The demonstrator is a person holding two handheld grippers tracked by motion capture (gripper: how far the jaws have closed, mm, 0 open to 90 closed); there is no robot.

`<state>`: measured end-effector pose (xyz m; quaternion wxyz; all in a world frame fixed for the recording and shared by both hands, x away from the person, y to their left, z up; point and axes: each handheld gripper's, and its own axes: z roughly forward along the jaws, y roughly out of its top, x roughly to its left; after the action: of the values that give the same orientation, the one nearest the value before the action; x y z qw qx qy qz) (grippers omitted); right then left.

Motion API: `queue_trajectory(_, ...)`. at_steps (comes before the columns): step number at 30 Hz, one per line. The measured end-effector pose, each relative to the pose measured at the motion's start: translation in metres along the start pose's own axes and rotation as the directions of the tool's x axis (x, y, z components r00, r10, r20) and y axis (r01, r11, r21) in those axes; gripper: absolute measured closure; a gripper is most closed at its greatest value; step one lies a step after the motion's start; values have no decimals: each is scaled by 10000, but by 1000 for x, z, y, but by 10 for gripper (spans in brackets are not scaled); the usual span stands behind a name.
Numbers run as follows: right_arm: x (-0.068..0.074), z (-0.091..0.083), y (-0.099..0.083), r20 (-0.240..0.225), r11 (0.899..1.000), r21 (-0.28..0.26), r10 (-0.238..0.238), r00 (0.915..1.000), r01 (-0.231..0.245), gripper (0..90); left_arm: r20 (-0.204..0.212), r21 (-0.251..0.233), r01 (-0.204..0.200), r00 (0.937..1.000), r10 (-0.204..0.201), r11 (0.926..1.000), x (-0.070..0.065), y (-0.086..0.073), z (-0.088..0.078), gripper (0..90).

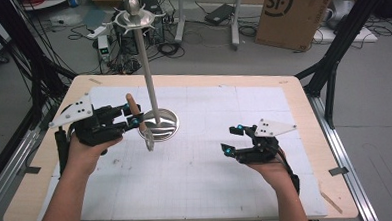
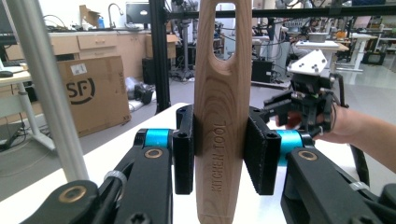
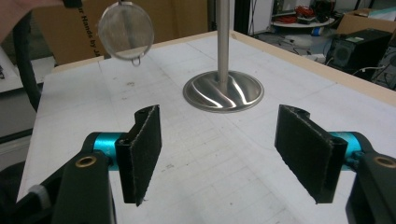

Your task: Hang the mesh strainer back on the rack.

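My left gripper (image 1: 133, 115) is shut on the wooden handle (image 2: 222, 93) of a small strainer, with both pads pressed on its sides. The handle stands about upright, is marked "KITCHEN TOOL" and has a slot hole at its top end. The round mesh head (image 1: 149, 137) hangs below the grip, off the table; I see the same mesh head (image 3: 126, 35) in the right gripper view. A steel utensil stand (image 1: 160, 124) with a tall pole and hooks at its top rises just right of it. My right gripper (image 1: 233, 139) stands open and empty over the mat.
A white gridded mat (image 1: 211, 165) covers the wooden table. The stand's round base (image 3: 223, 91) lies ahead of my right gripper (image 3: 229, 149). A cardboard box (image 1: 295, 13), cables and frame legs stand on the floor beyond the table.
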<state>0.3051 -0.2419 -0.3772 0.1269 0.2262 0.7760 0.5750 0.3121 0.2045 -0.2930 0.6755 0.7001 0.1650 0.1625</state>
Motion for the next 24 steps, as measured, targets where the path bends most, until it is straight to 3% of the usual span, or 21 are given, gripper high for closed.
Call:
queue_trajectory(3, 0, 0, -1, 62, 10000, 11, -1, 10000, 1, 308, 17, -37, 106, 9999, -106, 9999, 5, 9, -1, 673)
queue_trajectory(14, 2, 2, -1, 48, 9999, 76, -84, 10000, 84, 309, -69, 60, -385, 9992, 385, 9992, 17, 51, -4, 674)
queue_trajectory(24, 1, 0, -1, 90, 10000, -23, -48, 9999, 49, 309, -418, 155, -468, 9980, 474, 9988, 40, 73, -11, 673)
